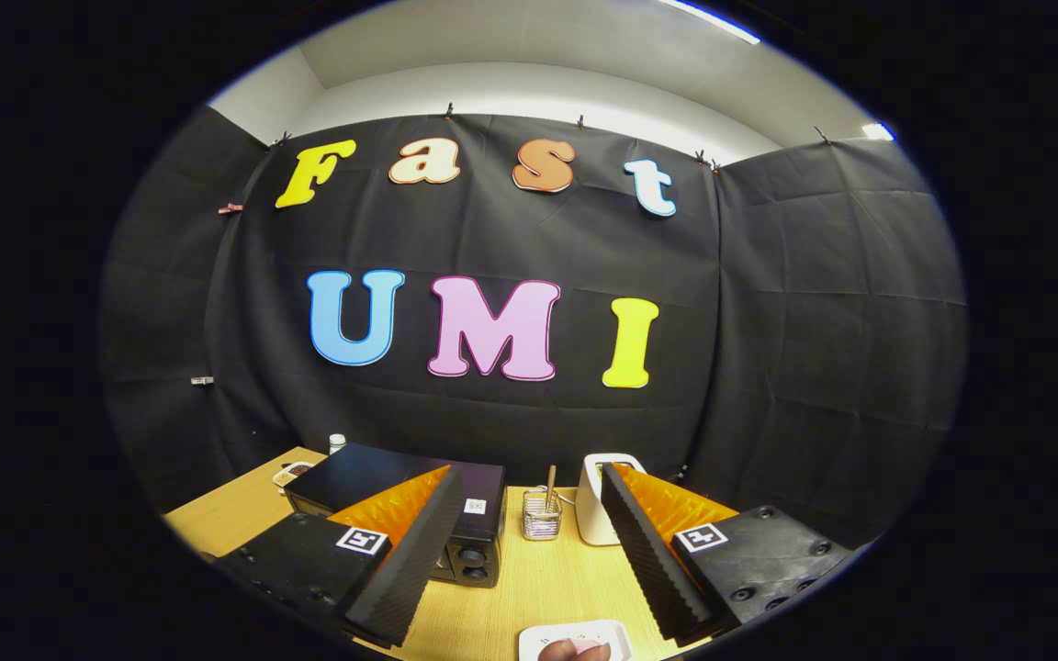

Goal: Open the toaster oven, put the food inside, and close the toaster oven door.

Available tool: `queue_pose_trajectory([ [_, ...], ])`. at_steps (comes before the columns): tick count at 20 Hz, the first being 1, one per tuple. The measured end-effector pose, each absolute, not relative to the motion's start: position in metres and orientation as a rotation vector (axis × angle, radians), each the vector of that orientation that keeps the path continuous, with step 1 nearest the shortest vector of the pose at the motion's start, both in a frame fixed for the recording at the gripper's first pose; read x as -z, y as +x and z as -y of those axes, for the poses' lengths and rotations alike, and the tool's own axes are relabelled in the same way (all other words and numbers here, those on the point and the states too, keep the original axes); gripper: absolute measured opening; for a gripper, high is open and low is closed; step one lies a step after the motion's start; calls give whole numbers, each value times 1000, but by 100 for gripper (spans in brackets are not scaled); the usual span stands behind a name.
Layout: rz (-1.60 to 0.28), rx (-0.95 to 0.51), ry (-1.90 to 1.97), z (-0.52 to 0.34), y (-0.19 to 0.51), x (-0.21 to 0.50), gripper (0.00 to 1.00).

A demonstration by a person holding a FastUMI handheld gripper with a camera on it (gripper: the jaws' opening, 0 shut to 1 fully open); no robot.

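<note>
My gripper (pixel 529 482) is held high above the wooden table (pixel 547 588), open, with nothing between its two black-and-orange fingers. The black toaster oven (pixel 373 482) sits beyond and under the left finger (pixel 405 551); its knobs (pixel 472 565) show by that finger's inner side, and whether its door is open I cannot tell. Below, between the fingers, a small white plate (pixel 575 640) holds pinkish-brown food (pixel 573 650), only partly in sight.
A wire holder with a wooden stick (pixel 542 514) stands between the fingers on the table. A white appliance (pixel 598 500) sits behind the right finger. A small dish (pixel 291 474) and a little bottle (pixel 337 443) rest at the far left corner by the cloth wall.
</note>
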State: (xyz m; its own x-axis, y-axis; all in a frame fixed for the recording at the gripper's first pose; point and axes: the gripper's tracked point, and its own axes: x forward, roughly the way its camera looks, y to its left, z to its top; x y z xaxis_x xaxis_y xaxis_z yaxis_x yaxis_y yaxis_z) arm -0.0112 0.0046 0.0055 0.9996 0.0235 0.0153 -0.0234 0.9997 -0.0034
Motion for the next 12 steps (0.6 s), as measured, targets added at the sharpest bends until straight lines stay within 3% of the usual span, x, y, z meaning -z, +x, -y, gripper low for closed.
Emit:
queue_pose_trajectory([
  [12, 2, -93, 7, -53, -5, 1, 97],
])
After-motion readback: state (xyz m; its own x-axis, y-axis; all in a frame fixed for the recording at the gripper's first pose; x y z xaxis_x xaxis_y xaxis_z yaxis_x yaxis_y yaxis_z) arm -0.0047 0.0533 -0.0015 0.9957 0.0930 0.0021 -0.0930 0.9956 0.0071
